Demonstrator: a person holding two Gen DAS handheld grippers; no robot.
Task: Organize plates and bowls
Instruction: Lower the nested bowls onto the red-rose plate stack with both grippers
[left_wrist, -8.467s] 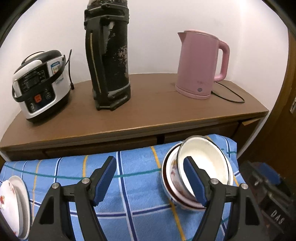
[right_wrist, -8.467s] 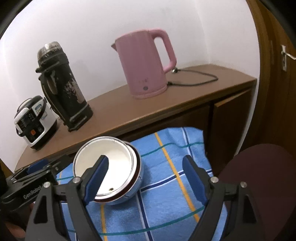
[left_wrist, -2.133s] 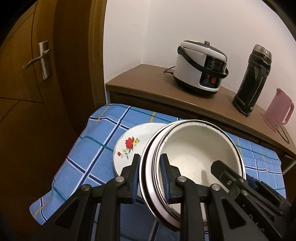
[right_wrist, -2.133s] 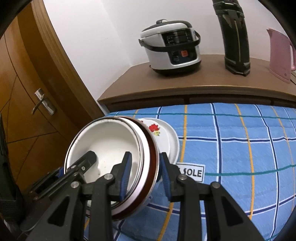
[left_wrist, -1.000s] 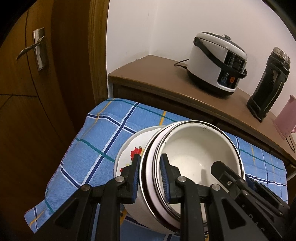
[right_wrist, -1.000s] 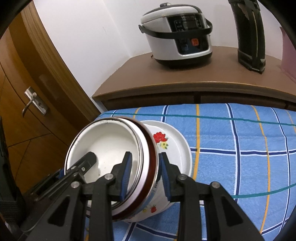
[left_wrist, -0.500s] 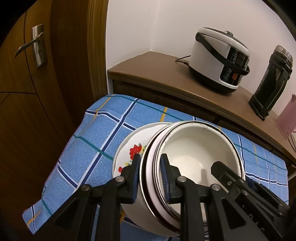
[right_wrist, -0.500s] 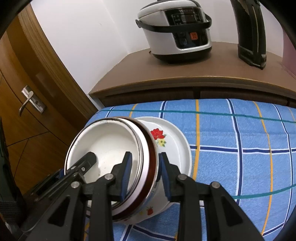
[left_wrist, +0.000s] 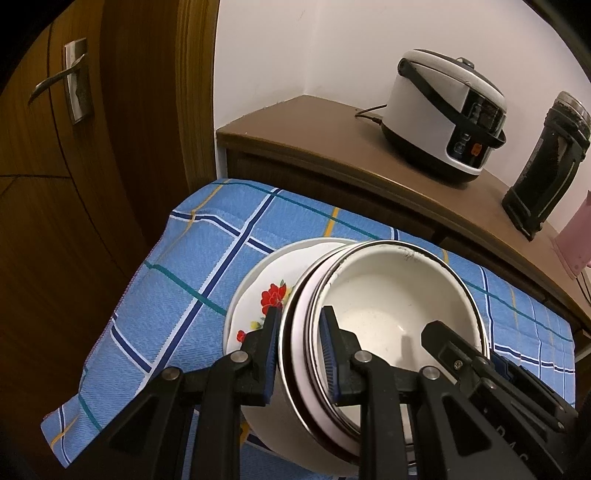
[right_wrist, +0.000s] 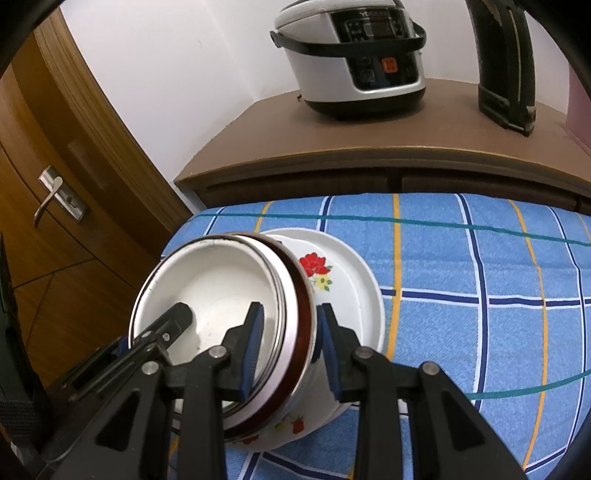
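Since the look from a couple of seconds back, the stack of bowls (left_wrist: 399, 317) in my claws has come across and down over the flowered plate (left_wrist: 266, 291); back then most of that plate lay bare beside the bowls, and now the stack covers its near part, with only the far rim and a red flower showing past the stack. In the last second hardly anything has shifted.

My left claw (left_wrist: 299, 350) is clamped on the stack's rim on its left side: one blue pad sits inside the white inner bowl, the other presses the outer wall. My right claw (right_wrist: 288, 343) grips the opposite rim the same way, one pad inside, one outside against the wall below the dark red-brown band. In each wrist view the other claw's black finger reaches into the bowl from the far side.

The bowls sit nested and tilted toward me, over the plate. Whether the base of the stack touches the plate I cannot tell. The plate lies flat on the blue checked cloth (right_wrist: 480, 280) covering the desk, near its left end, close to the wooden door (left_wrist: 55, 184).

Behind the cloth stands a brown sideboard (right_wrist: 369, 147) with a white rice cooker (right_wrist: 354, 55) and a tall black flask (left_wrist: 546, 162) on top.
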